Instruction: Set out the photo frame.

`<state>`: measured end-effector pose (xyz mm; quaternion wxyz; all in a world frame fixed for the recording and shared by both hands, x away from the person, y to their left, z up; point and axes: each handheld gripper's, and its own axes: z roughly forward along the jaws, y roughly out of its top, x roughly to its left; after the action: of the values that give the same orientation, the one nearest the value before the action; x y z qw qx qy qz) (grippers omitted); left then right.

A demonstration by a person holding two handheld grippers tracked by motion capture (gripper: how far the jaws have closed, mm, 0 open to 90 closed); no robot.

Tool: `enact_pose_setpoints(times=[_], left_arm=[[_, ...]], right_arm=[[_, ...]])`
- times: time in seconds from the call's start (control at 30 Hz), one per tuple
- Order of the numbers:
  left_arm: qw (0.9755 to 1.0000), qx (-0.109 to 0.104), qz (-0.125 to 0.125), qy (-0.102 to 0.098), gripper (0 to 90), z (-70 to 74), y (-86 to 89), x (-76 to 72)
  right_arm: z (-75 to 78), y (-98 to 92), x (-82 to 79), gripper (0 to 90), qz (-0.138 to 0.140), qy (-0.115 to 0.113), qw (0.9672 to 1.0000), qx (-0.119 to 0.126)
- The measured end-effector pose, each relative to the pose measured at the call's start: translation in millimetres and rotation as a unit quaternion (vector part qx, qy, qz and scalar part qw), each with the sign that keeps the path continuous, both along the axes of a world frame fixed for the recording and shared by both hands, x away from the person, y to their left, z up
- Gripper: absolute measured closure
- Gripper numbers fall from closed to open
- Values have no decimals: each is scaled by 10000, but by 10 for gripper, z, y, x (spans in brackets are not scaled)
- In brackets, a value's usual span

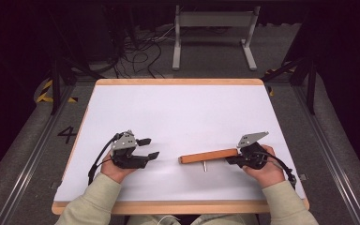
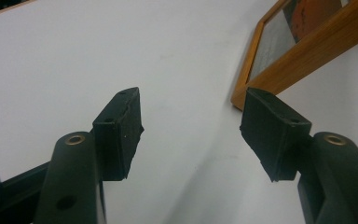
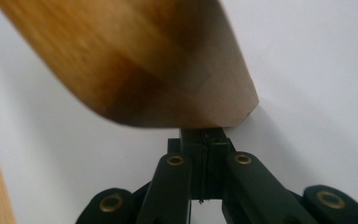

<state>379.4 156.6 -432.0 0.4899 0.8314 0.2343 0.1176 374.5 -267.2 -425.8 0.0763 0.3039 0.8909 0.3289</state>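
Note:
A long orange-brown wooden block [image 1: 208, 156] lies across the near middle of the white table [image 1: 178, 112], with a small metal pin [image 1: 205, 166] just in front of it. My right gripper [image 1: 231, 160] meets the block's right end. In the right gripper view its jaws are pressed together under the blurred block [image 3: 135, 60], which hides the tips of the right gripper [image 3: 204, 135]. I cannot tell whether they pinch any part of it. My left gripper [image 1: 150, 147] rests at the near left, pointing right toward the block. It is open with nothing between the tips of the left gripper [image 2: 193, 100].
The table has a wooden rim [image 1: 178, 206] along its front edge, and a corner of wooden edging [image 2: 307, 51] shows in the left gripper view. A metal stand [image 1: 213, 33] and cables [image 1: 140, 51] sit on the floor beyond the far edge.

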Motion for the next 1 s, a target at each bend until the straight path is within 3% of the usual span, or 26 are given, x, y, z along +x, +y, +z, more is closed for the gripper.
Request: enact_pose_setpoints(times=[0.13, 0.53, 1.0], left_arm=[[10000, -6, 70, 13, 382, -6, 37, -20], [9998, 2, 192, 35, 380, -29, 123, -63], [9998, -15, 164, 55, 378, -42, 117, -51]], right_arm=[[-5, 41, 118, 900, -113, 28, 9999, 45], [-9, 208, 498, 900, -558, 34, 9983, -139], [6, 462, 825, 900, -615, -9, 9980, -131]])
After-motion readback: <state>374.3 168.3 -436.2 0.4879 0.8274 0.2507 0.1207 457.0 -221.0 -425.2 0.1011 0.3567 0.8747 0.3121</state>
